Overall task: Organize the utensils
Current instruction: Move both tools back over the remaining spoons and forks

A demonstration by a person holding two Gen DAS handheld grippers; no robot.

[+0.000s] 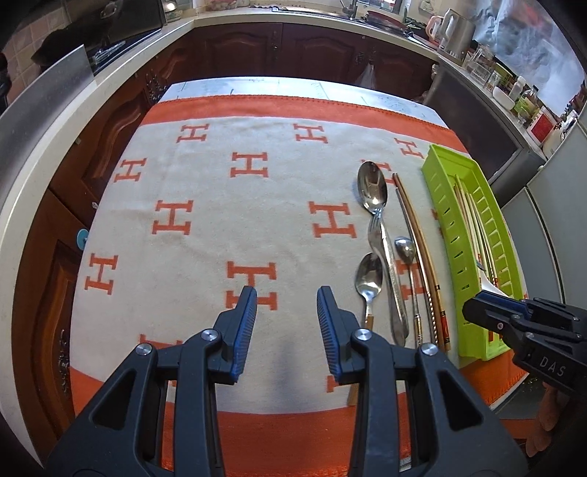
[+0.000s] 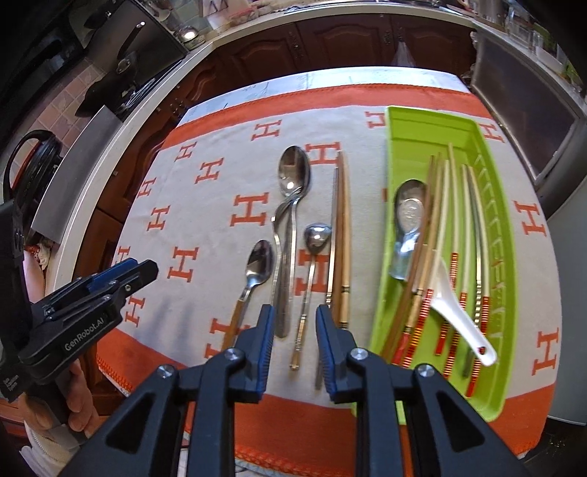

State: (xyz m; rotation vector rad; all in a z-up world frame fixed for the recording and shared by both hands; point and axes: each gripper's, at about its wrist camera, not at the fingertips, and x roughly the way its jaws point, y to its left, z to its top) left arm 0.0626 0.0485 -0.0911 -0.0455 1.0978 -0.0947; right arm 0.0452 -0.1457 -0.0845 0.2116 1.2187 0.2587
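Loose on the orange-and-white cloth lie a large spoon (image 2: 293,172) over a fork (image 2: 282,257), a wooden-handled spoon (image 2: 260,262), a slim small-bowled spoon (image 2: 317,235) and a chopstick pair (image 2: 343,238). The green tray (image 2: 493,227) to their right holds a metal spoon (image 2: 409,216), a white ceramic spoon (image 2: 462,323) and several chopsticks (image 2: 447,220). My right gripper (image 2: 295,315) is open, with the slim spoon's handle showing between its fingers. My left gripper (image 1: 287,297) is open over bare cloth, left of the wooden-handled spoon (image 1: 368,273). The right gripper (image 1: 473,306) shows by the tray (image 1: 451,227).
The cloth (image 1: 220,220) covers a small table ringed by dark wood cabinets (image 1: 315,47) and a pale countertop (image 1: 55,121). Kettles and jars (image 1: 455,33) crowd the counter at the far right. A hand (image 2: 79,396) holds the left gripper's handle.
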